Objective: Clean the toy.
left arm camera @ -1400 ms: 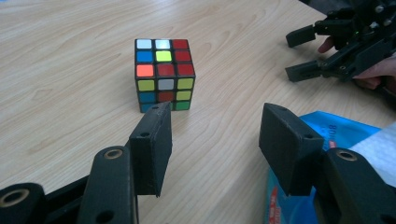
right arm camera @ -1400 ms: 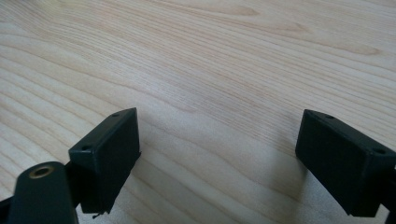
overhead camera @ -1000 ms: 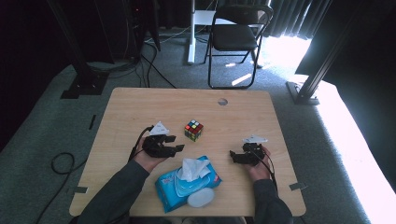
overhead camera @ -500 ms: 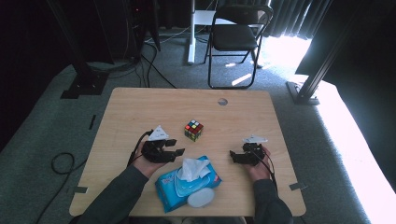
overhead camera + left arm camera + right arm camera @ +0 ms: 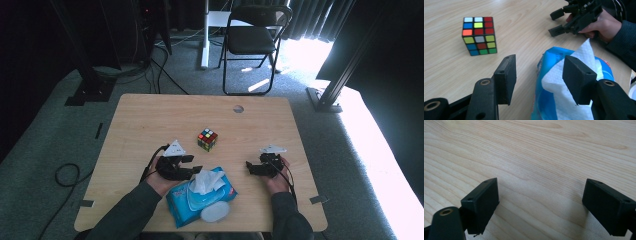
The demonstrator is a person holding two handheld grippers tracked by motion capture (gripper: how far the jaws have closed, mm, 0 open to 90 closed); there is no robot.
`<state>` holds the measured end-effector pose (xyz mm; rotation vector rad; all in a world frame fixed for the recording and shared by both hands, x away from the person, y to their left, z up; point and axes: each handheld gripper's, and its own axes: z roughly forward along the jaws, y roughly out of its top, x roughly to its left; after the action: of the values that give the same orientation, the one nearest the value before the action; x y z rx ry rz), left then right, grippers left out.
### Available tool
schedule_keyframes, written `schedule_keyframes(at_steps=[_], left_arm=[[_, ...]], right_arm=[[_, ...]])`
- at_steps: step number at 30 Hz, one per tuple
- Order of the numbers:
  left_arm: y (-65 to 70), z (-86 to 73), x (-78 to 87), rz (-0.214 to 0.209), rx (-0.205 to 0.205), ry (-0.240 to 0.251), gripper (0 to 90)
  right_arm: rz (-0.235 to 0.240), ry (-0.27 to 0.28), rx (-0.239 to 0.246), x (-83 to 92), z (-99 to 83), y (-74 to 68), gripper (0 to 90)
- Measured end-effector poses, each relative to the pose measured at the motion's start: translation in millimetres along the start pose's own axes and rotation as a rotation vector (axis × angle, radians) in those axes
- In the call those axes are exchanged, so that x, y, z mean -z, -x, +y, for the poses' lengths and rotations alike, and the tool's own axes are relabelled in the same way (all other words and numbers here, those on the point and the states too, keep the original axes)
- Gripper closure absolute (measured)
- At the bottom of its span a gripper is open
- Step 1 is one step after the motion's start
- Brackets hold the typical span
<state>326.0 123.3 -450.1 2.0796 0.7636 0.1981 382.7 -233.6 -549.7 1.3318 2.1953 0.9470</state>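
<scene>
Left gripper (image 5: 192,169) sat with jaws apart, gripping nothing, at the 9 o'clock edge of the blue wipes pack (image 5: 200,197); a white wipe (image 5: 564,77) stuck up beside one jaw. No pack lettering readable. Right gripper (image 5: 540,205) hung released over bare table (image 5: 536,150). Rubik's cube (image 5: 207,139) lay at the pack's 12 o'clock.

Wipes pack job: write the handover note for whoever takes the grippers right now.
Left gripper: open, jaws at the white wipe that sticks out of the blue wipes pack, not pinching it.
Right gripper: open, nothing between its jaws, over bare table.
Puzzle cube: untouched, beyond the pack.
Done: left gripper is at the wipe.
Left, likely: close on the wipe and pull it out, perhaps steadying the pack with the right.
</scene>
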Motion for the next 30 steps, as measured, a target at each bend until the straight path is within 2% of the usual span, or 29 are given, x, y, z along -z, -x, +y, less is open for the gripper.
schedule_keyframes(at_steps=[10,24,29,30], left_arm=[[9.3,-3.9,-4.9,-0.030,-0.009,-0.018,45.1],[14.8,-15.7,-13.5,-0.062,0.012,-0.055,45.6],[18.5,-19.6,-13.7,-0.063,0.006,-0.074,53.3],[20.3,-20.0,-12.9,-0.056,-0.004,-0.079,59.9]], right_arm=[[0.000,0.000,0.000,0.0,0.0,0.0,13.4],[0.000,0.000,0.000,0.0,0.0,0.0,13.3],[0.000,0.000,0.000,0.0,0.0,0.0,13.4],[0.000,0.000,0.000,0.0,0.0,0.0,13.3]])
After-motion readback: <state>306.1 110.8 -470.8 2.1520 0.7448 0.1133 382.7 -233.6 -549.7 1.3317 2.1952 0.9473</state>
